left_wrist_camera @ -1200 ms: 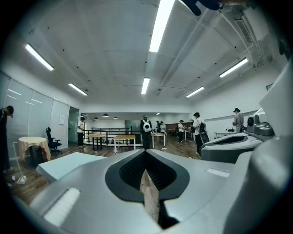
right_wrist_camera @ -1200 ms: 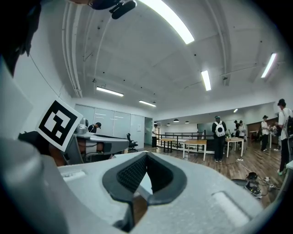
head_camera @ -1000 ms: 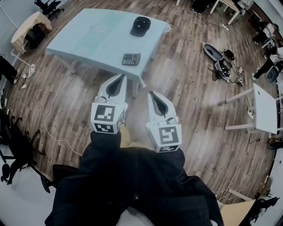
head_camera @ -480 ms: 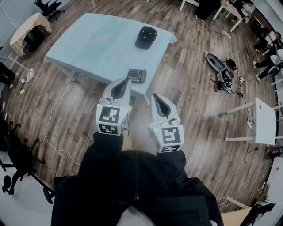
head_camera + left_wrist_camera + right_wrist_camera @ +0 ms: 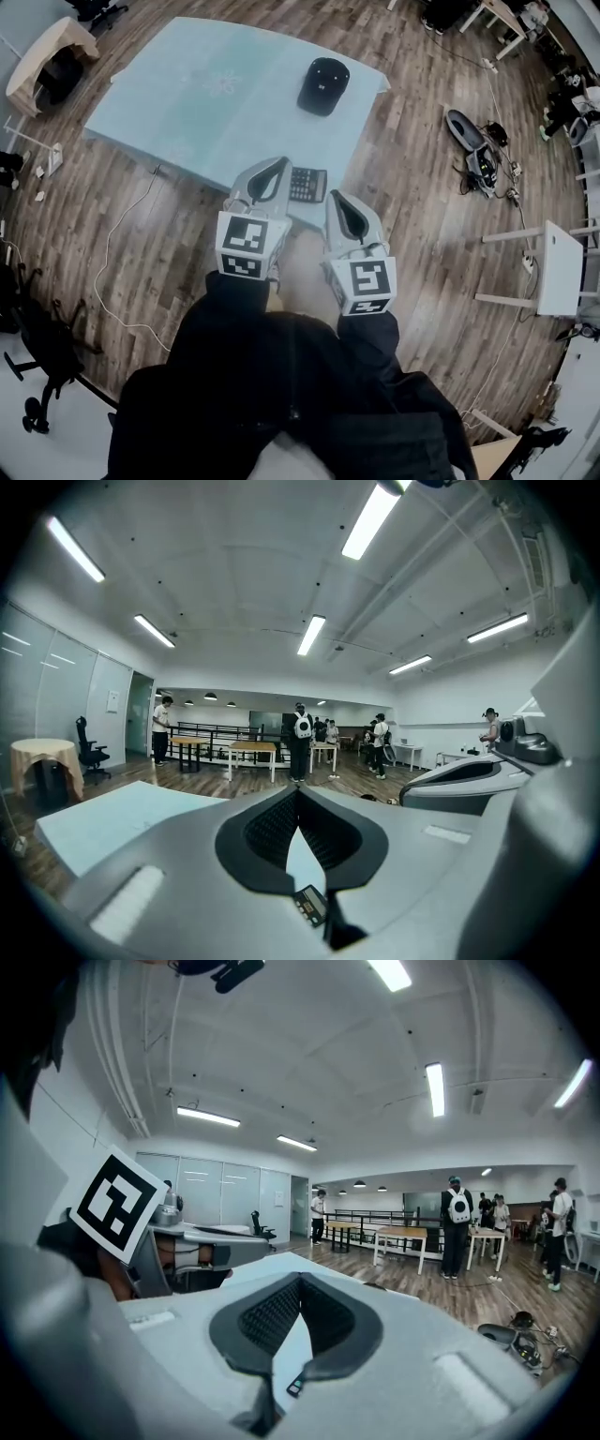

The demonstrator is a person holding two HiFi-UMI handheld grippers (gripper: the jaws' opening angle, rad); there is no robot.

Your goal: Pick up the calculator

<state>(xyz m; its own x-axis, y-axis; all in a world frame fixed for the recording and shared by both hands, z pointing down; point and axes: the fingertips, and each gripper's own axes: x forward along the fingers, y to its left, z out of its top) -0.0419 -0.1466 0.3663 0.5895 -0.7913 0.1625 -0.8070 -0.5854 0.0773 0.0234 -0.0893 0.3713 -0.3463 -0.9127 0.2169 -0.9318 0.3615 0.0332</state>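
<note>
The dark calculator (image 5: 307, 185) lies flat near the front right edge of the light blue table (image 5: 187, 103). My left gripper (image 5: 278, 162) is shut and empty, its tip over the table edge just left of the calculator. The right gripper (image 5: 336, 195), also shut and empty, has its tip just right of and slightly short of the calculator. In the left gripper view the calculator (image 5: 310, 905) shows small through the gap below the closed jaw tips. The right gripper view shows only an edge of the calculator (image 5: 294, 1387) in the same gap.
A black cap (image 5: 322, 85) sits farther back on the table. Cables and gear (image 5: 473, 150) lie on the wood floor to the right, near a white table (image 5: 561, 255). A white cord (image 5: 122, 253) trails on the floor at left. People stand far off (image 5: 300, 738).
Both grippers have moved forward toward the table, and the calculator now lies right between their tips. Both stay shut.
</note>
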